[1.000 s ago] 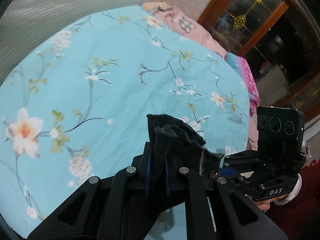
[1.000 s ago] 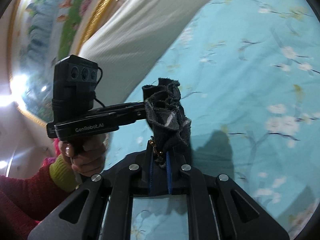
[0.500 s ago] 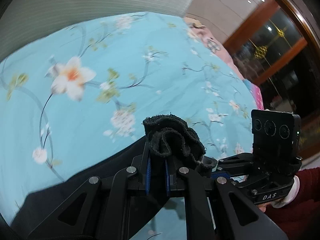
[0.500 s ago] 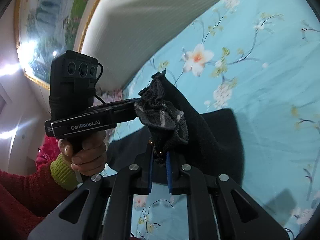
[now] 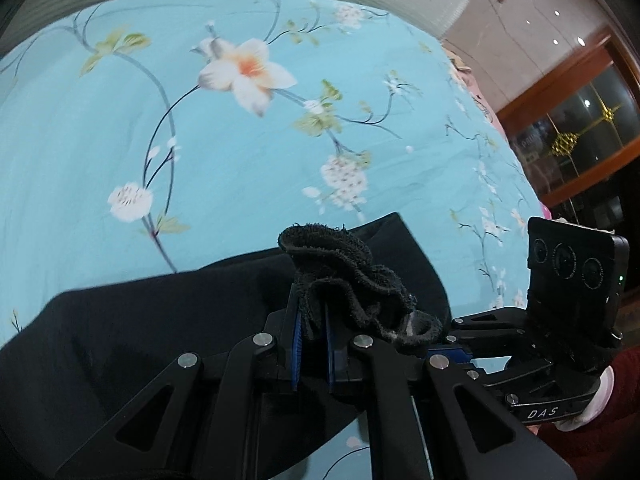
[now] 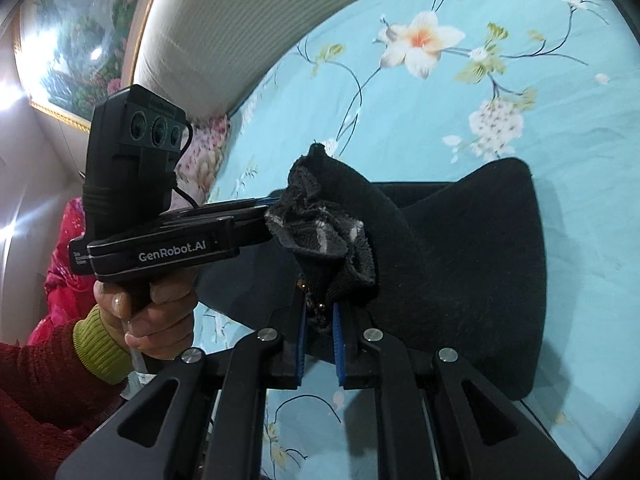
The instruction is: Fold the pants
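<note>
The black pants (image 5: 160,340) lie partly on the floral sheet, with one bunched, fuzzy edge (image 5: 340,268) lifted off it. My left gripper (image 5: 312,320) pinches that bunch between its blue pads, and its jaws are closing on the cloth. Right beside it, my right gripper (image 6: 320,320) is shut on the same bunch (image 6: 320,232). The two sets of fingertips almost touch. From the grip the black pants (image 6: 472,264) drape down onto the bed sheet. A hand (image 6: 160,312) in a red sleeve holds the left tool.
The turquoise flowered bed sheet (image 5: 240,152) fills most of both views. A ribbed cream headboard (image 6: 224,32) runs along the far edge, with a pink floral pillow (image 6: 204,160) below it. A wooden glass-door cabinet (image 5: 580,128) stands off to the right.
Both grippers have carried the bunched edge lower and across the bed. More of the pants now rests spread on the sheet beneath them. The large flower has shifted in view.
</note>
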Tool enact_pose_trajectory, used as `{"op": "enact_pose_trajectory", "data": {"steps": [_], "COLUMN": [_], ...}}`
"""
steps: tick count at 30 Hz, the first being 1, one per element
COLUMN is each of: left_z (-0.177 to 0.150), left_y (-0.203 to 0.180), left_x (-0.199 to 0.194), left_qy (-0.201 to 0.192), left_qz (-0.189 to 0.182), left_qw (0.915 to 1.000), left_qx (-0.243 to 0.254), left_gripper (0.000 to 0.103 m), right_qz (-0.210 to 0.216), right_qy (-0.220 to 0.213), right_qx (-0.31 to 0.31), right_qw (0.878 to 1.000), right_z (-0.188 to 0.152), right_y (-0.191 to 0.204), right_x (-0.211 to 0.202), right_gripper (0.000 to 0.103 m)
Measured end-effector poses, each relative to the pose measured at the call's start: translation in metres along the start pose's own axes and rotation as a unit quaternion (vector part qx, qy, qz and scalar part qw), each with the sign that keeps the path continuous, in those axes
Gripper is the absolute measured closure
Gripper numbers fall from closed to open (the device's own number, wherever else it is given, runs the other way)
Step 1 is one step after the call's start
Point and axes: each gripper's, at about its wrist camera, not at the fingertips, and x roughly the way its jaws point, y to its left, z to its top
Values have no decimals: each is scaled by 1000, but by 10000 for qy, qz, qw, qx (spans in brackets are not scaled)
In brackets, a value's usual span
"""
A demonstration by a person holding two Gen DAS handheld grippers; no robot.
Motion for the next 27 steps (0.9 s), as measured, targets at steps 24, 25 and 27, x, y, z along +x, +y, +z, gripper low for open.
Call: {"op": "enact_pose_trajectory", "data": {"steps": [24, 25, 27], "left_z": [-52, -55, -61], "left_y": [57, 59, 64], "left_x": [-27, -30, -40], "left_qy": [-302, -334, -435], "left_qz": [259, 272, 311], "left_qw": [9882, 9873, 9845], "left_qx": [-1478, -1529, -1670], "left_gripper": [77, 76, 69], "right_qz": [-199, -186, -136], "right_qy": [780, 788, 797], "right_qx": [-360, -377, -406], "right_qw": [9961, 9960, 9959], "right_z": [-3, -3, -4], "right_y": [22, 24, 28], "right_x": [40, 40, 38], "right_gripper": [61, 61, 61]}}
